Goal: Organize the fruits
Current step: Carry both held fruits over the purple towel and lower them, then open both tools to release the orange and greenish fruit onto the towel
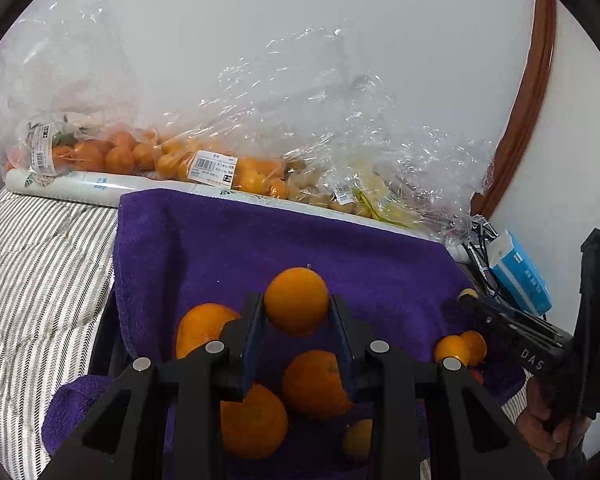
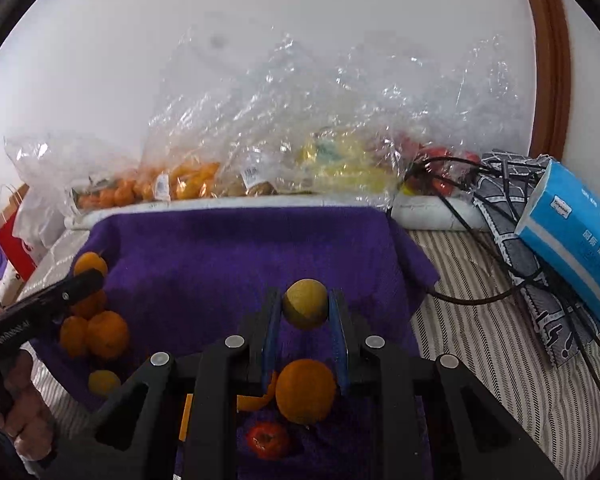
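My left gripper (image 1: pixel 297 308) is shut on an orange (image 1: pixel 296 300), held above the purple towel (image 1: pixel 260 240). Below it lie three oranges (image 1: pixel 314 384) in a cluster and a smaller yellowish fruit (image 1: pixel 358 438). My right gripper (image 2: pixel 305 308) is shut on a small yellow-green citrus (image 2: pixel 305 303) above the same towel (image 2: pixel 228 252). Under it lie an orange (image 2: pixel 305 390) and a red persimmon-like fruit (image 2: pixel 268 438). The left gripper also shows at the left of the right wrist view (image 2: pixel 86 278), beside a pile of oranges (image 2: pixel 100 332). The right gripper shows at the right of the left wrist view (image 1: pixel 470 296), near two small oranges (image 1: pixel 460 348).
Clear plastic bags of tangerines (image 1: pixel 100 152) and other fruit (image 2: pixel 340 160) line the wall behind the towel. A blue tissue pack (image 2: pixel 572 232) and black cables (image 2: pixel 500 280) lie to the right on the striped bedding (image 1: pixel 32 264). A red and white paper bag (image 2: pixel 12 244) stands far left.
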`<state>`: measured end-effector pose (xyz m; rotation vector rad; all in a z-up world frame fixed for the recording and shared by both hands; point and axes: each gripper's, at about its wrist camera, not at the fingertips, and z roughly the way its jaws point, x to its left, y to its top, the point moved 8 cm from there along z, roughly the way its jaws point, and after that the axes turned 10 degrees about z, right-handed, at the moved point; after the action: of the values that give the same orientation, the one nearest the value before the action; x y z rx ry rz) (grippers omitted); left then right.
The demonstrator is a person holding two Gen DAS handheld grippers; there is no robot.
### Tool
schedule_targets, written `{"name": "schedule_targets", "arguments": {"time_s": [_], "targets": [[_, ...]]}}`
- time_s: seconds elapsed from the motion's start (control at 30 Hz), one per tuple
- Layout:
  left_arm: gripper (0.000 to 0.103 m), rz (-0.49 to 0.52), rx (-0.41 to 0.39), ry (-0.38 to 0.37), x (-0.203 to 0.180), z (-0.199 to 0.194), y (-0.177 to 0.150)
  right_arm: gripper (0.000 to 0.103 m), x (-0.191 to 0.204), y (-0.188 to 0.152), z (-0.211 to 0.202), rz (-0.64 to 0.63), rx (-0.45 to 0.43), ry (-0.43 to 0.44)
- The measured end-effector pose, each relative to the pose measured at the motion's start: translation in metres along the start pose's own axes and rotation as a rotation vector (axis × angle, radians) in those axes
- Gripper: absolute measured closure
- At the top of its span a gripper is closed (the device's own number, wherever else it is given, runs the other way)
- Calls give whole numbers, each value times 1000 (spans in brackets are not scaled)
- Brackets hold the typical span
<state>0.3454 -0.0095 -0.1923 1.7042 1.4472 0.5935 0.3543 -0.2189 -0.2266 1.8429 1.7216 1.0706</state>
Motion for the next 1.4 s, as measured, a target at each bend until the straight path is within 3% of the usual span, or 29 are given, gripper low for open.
{"name": "schedule_targets", "arguments": {"time_s": [0.3,1.1,1.4], "targets": [[72,8,53,-60,-8,8,-6,79,5,-8,11,-23,47,-1],[72,73,83,-92,-21,10,-11,79,8,-11,14,-47,66,1],[57,61,94,-97,-21,11,-12,69,10,-11,12,-53,59,7]]}}
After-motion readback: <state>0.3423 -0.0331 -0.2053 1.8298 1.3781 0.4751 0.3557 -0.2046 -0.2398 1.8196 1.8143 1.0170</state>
